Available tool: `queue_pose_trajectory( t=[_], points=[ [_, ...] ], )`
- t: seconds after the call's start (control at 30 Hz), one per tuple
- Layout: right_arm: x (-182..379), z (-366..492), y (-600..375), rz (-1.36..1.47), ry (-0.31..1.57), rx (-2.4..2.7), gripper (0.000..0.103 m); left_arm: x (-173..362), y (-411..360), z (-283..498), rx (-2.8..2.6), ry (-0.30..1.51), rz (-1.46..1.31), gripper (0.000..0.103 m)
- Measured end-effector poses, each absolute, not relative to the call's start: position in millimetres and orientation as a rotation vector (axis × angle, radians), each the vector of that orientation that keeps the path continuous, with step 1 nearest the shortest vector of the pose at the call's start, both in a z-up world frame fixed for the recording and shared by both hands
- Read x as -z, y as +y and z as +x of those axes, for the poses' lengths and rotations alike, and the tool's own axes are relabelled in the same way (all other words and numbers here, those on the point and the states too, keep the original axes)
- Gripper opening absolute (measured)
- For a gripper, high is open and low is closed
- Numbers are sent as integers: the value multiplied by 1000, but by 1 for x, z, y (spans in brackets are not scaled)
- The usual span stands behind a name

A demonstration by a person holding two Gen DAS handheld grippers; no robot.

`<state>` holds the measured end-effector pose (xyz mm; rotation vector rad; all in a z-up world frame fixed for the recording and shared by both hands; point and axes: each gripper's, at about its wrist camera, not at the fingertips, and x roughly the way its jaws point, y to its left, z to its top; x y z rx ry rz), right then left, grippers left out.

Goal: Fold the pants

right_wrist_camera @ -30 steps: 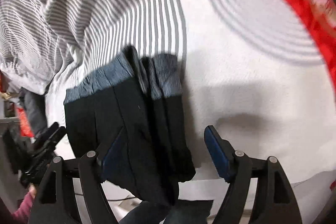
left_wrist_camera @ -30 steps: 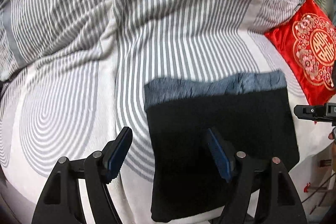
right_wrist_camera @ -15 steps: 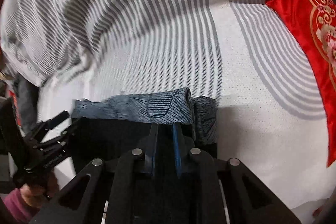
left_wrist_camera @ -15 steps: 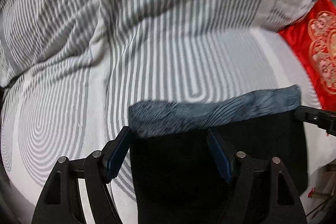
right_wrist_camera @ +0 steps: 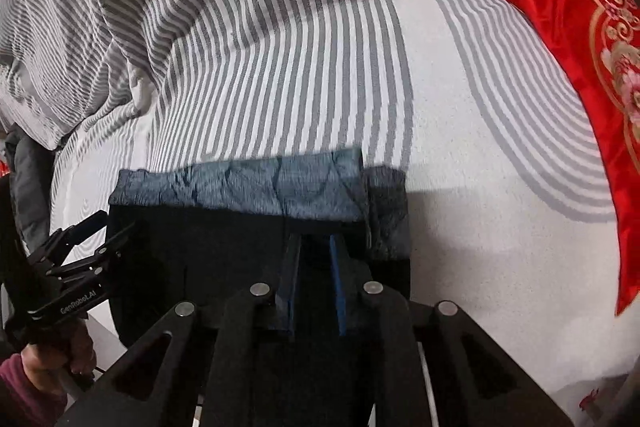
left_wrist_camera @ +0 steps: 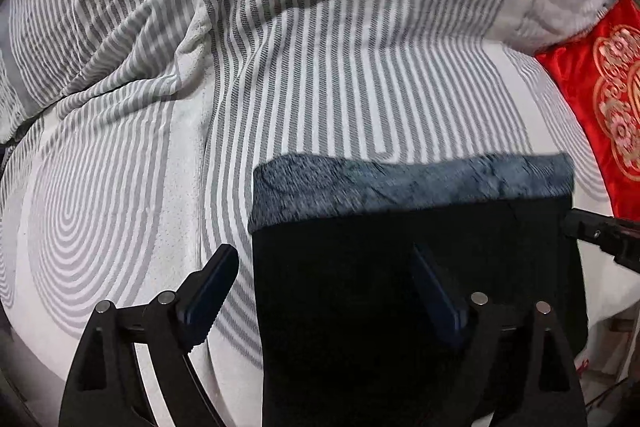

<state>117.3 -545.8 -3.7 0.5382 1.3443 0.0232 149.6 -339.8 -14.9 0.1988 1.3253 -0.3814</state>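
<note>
Folded black pants [left_wrist_camera: 352, 307] with a grey-blue patterned band [left_wrist_camera: 400, 183] along the far edge lie flat on the striped bed sheet [left_wrist_camera: 120, 227]. My left gripper [left_wrist_camera: 324, 287] points down over their left edge. Its jaws are opening wide; one finger is over the sheet, the other over the black cloth, and neither presses on it. My right gripper [right_wrist_camera: 316, 267] sits over the pants [right_wrist_camera: 200, 247] just below the band [right_wrist_camera: 260, 187]. Its jaws are opening, a narrow gap apart with dark cloth showing between, pads not pressing. A hand [right_wrist_camera: 52, 359] holds the left gripper [right_wrist_camera: 80, 267].
A red embroidered cushion [left_wrist_camera: 600, 99] [right_wrist_camera: 580, 67] lies to the right of the pants. A bunched striped duvet [left_wrist_camera: 280, 7] fills the far side. A dark garment [right_wrist_camera: 28, 179] hangs at the left. The bed's near edge runs just below the pants.
The pants went from hanging bunched by the right gripper to lying flat. The right jaws shut near the band, then parted a little. The left gripper sank closer and its jaws widened.
</note>
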Motion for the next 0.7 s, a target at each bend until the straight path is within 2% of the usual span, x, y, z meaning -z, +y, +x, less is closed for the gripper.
queue_pose_trajectory(
  t=[0.03, 0.07, 0.1, 0.47, 0.57, 0.67, 0.7],
  points=[
    [0, 110, -541, 536, 1355, -21, 57, 12, -338, 146, 381, 1331, 207, 88],
    [-2, 105, -538, 529, 1357, -17, 67, 9, -337, 142, 380, 1335, 216, 88],
    [-6, 100, -535, 522, 1354, -14, 73, 6, -336, 139, 374, 1339, 223, 88],
    [-28, 48, -511, 563, 1409, 64, 81, -21, -327, 101, 404, 1374, 251, 88],
    [-37, 39, -505, 554, 1409, 80, 87, -30, -322, 90, 416, 1357, 250, 88],
    [-48, 33, -497, 529, 1403, 96, 103, -37, -315, 81, 420, 1367, 237, 88],
    [-52, 32, -495, 524, 1397, 99, 103, -39, -313, 78, 420, 1370, 234, 88]
  ],
)
